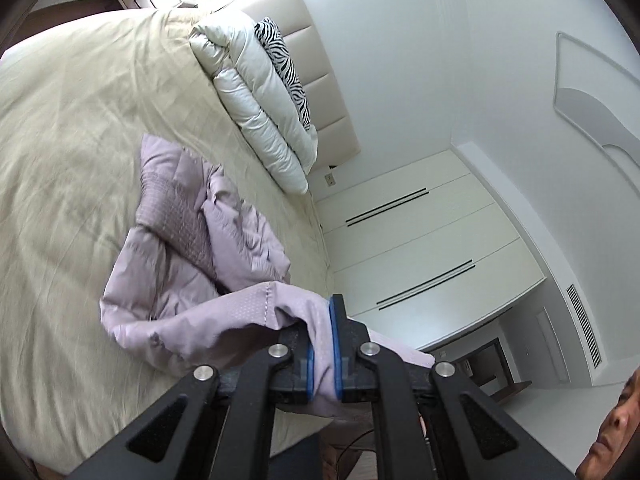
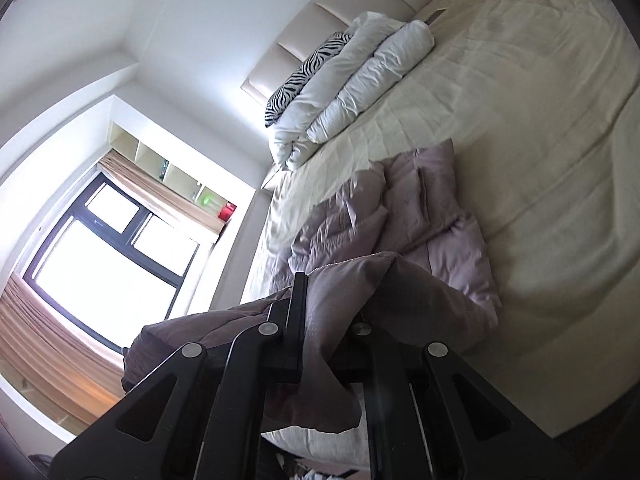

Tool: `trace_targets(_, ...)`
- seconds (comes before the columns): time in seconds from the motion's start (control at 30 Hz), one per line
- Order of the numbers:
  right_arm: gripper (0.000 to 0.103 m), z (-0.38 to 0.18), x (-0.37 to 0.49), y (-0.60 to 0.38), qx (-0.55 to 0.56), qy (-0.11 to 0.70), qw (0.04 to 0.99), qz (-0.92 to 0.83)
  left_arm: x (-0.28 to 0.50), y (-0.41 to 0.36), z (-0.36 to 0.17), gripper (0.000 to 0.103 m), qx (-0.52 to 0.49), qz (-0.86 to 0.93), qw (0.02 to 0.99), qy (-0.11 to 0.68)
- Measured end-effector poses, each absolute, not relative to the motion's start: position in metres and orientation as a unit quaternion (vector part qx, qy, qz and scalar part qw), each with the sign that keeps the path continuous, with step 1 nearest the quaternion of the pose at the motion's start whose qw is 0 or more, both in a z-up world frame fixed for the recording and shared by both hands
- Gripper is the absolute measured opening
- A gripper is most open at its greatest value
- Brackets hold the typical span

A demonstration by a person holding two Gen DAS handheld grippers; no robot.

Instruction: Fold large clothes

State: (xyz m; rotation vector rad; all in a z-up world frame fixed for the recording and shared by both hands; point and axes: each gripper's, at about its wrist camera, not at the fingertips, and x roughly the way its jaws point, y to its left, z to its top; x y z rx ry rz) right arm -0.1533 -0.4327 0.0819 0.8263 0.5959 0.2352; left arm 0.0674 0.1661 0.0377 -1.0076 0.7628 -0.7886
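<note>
The pale lilac quilted puffer garment (image 1: 176, 240) lies crumpled near the edge of the bed with the cream cotton cover (image 1: 72, 128), one end lifted clear of it. The left gripper (image 1: 324, 344) has its blue-padded fingers (image 1: 335, 320) clenched on a stitched hem, and the right gripper (image 2: 320, 320) is clamped on another fold of the same fabric, so the cloth hangs between the two. To do this lift well, I judge both holds should rise evenly and draw apart until the hem runs taut and the bunched body shakes loose. Well beyond it, a rolled white duvet (image 1: 256, 112) and a zebra-print pillow (image 1: 284, 64) rest against the padded headboard (image 1: 316, 76).
</note>
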Motion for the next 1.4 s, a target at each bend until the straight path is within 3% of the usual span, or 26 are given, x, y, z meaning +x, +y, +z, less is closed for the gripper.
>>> trace_targets(0.33, 0.006, 0.093, 0.014, -0.46, 0.371, 0.28, 0.884, 0.049, 0.199, 0.148, 0.026, 0.008, -0.484, -0.313, 0.744, 0.339)
trace_targets(0.63, 0.006, 0.018, 0.161, -0.481, 0.382, 0.332, 0.863, 0.002, 0.302, 0.133, -0.027, 0.008, -0.485, -0.257, 0.746, 0.377)
trace_targets(0.87, 0.008, -0.072, 0.242, -0.486, 0.396, 0.385, 0.834, -0.015, 0.356, 0.127, -0.085, 0.012, -0.489, -0.215, 0.732, 0.423)
trace_targets(1.03, 0.013, -0.113, 0.265, -0.49, 0.413, 0.398, 0.819, -0.007, 0.374, 0.127, -0.114, 0.025, -0.506, -0.21, 0.713, 0.438)
trace_targets(1.4, 0.03, -0.109, 0.256, -0.497, 0.436, 0.377, 0.817, 0.026, 0.354, 0.135, -0.089, 0.083, -0.519, -0.207, 0.727, 0.399)
